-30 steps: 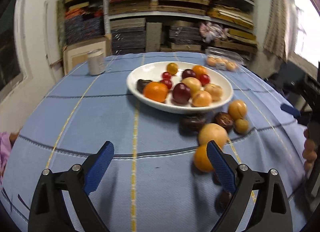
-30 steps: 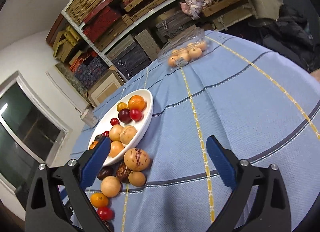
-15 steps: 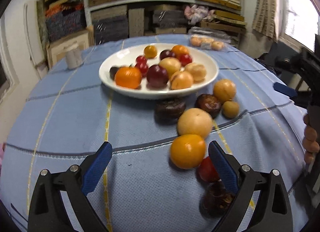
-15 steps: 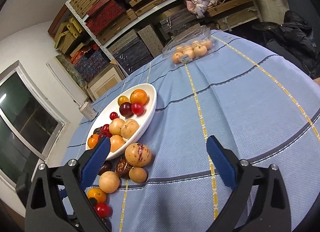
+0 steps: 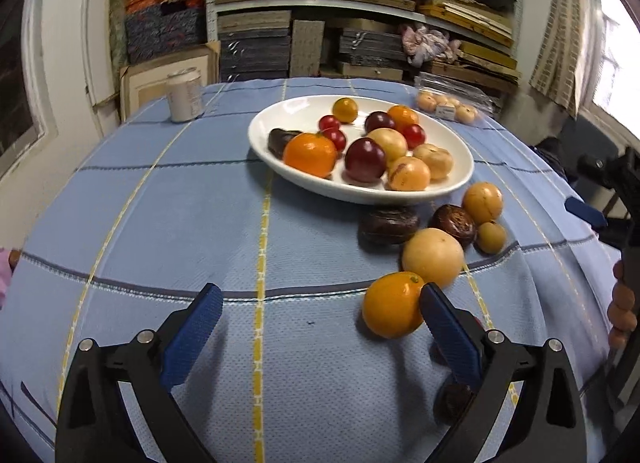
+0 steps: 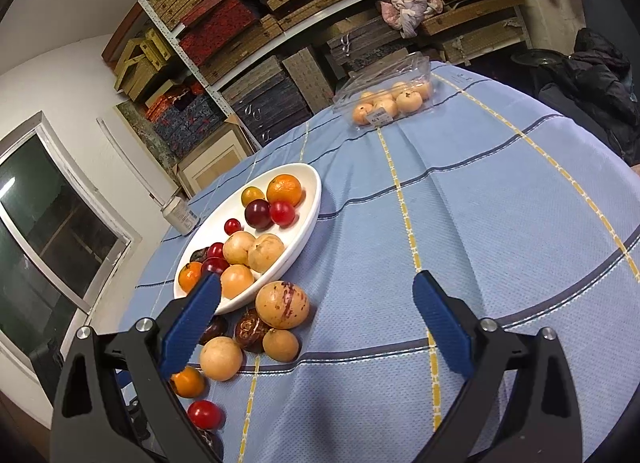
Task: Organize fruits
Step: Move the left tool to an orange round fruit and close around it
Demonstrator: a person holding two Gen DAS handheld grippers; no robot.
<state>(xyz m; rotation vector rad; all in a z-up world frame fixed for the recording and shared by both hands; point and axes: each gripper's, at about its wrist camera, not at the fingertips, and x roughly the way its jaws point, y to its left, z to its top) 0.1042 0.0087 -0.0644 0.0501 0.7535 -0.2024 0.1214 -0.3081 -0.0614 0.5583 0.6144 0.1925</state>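
Note:
A white plate [image 5: 456, 191] holds oranges, red cherry tomatoes, dark plums and tan fruits. Loose fruit lies in front of it: an orange [image 5: 392, 305], a pale round fruit [image 5: 433, 257], two dark wrinkled fruits [image 5: 390, 225] and smaller tan ones. My left gripper [image 5: 319, 295] is open wide, low over the cloth. The orange sits just inside its right fingertip, with no grip on it. My right gripper [image 6: 316, 283] is open and holds nothing, hanging over the cloth to the right of the plate [image 6: 314, 199]. A spotted yellow fruit [image 6: 282, 305] lies beside its left finger.
A white can [image 5: 184, 95] stands at the table's far left. A clear plastic box of tan fruit [image 6: 390, 99] sits at the far edge. A red tomato [image 6: 204, 414] lies near the table's front edge. Shelves of stacked boxes fill the wall behind. A hand [image 5: 622, 311] shows at the right.
The left view swung toward the loose fruit and partly back. The orange, earlier half hidden behind the right finger, now shows just inside it. The right view has scarcely changed.

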